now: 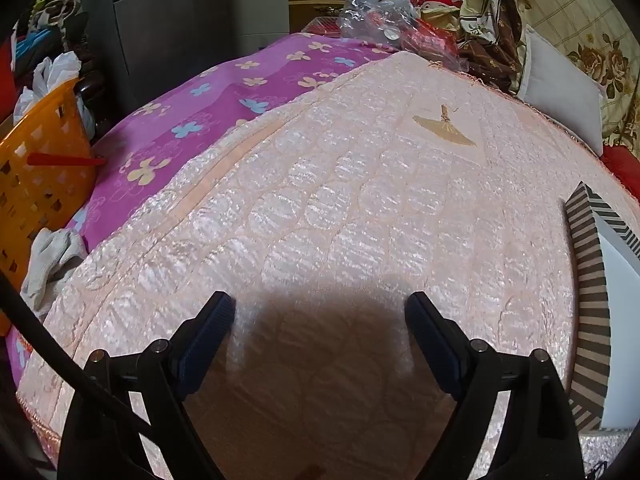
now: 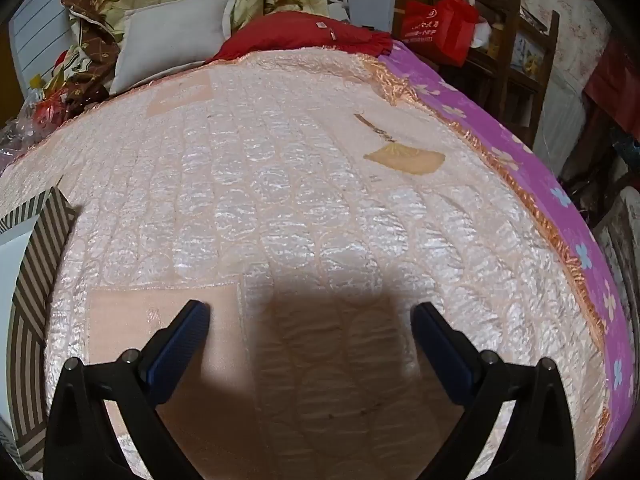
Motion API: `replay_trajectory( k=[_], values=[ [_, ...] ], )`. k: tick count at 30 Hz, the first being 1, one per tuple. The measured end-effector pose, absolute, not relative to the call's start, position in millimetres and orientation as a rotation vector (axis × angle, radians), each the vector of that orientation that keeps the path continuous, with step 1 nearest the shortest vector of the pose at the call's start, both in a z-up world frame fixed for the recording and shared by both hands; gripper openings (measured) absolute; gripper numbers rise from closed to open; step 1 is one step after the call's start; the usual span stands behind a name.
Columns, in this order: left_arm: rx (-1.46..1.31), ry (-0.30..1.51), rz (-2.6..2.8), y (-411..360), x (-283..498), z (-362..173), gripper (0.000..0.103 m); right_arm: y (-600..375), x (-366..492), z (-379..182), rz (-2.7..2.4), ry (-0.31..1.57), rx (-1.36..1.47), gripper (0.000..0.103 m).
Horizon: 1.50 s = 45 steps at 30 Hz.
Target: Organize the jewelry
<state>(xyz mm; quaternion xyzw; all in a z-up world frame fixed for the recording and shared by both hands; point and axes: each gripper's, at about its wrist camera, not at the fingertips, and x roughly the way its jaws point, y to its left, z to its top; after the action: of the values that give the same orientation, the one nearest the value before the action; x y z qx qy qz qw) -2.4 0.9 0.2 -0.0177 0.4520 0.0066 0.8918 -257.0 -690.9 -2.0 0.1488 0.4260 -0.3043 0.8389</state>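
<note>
Both grippers are hovering over a pink quilted bedspread [image 1: 340, 208], and the striped box [image 1: 588, 300] is serving here as the landmark. The left gripper [image 1: 320, 312] is holding its two fingers spread wide apart, with nothing between them, only its own shadow on the fabric. The striped box is lying to the right of this gripper, near but apart from its right finger [image 1: 432, 340], at the edge of the left wrist view. The right gripper [image 2: 310, 318] is also standing spread, holding nothing. In the right wrist view the striped box [image 2: 36, 280] is sitting to the left of this gripper, near its left finger [image 2: 180, 344] and not touching it, so the box is lying between the two grippers. Its inside is looking white, and I cannot tell if any jewelry is in it. A tan fan-shaped figure [image 2: 404, 160] is showing on the bedspread far beyond the box, well ahead of both grippers.
</note>
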Motion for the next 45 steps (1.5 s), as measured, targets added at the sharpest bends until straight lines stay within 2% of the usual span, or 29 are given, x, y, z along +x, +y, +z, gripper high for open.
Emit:
replay_trajectory(
  k=[4, 5, 6, 8, 13, 16, 27, 45],
  values=[
    [-0.008, 0.99, -0.034, 0.6, -6.5, 2.5, 0.088, -685.5, -255.8, -1.7, -0.681, 0.928, 0.317, 0.103],
    [-0.008, 1.011, -0.042, 1.2, -8.0, 4.3, 0.082, -682.1, -257.7, 0.2, -0.67, 0.959, 0.328, 0.103],
    [-0.009, 1.019, -0.041, 1.2, -20.6, 7.0, 0.071, -675.8, -256.4, 2.4, -0.647, 0.999, 0.333, 0.103],
    [-0.019, 1.023, -0.046, 3.8, -31.4, 19.2, 0.062, -657.2, -266.2, 8.4, -0.63, 1.009, 0.334, 0.101],
    [-0.016, 0.903, -0.079, -3.2, -84.4, 61.1, 0.062, -590.9, -307.8, 31.6, -0.49, 0.919, 0.433, 0.101],
    [-0.04, 0.892, -0.115, -9.0, -109.0, 77.5, 0.062, -541.7, -323.8, 40.7, -0.422, 0.902, 0.425, 0.101],
    [0.06, 0.857, -0.242, -67.7, -196.2, 96.5, 0.062, -417.9, -328.5, 72.0, -0.192, 0.846, 0.282, 0.101],
    [0.091, 0.862, -0.264, -94.3, -219.5, 88.5, 0.062, -380.8, -338.6, 84.6, -0.127, 0.835, 0.152, 0.101]
  ],
)
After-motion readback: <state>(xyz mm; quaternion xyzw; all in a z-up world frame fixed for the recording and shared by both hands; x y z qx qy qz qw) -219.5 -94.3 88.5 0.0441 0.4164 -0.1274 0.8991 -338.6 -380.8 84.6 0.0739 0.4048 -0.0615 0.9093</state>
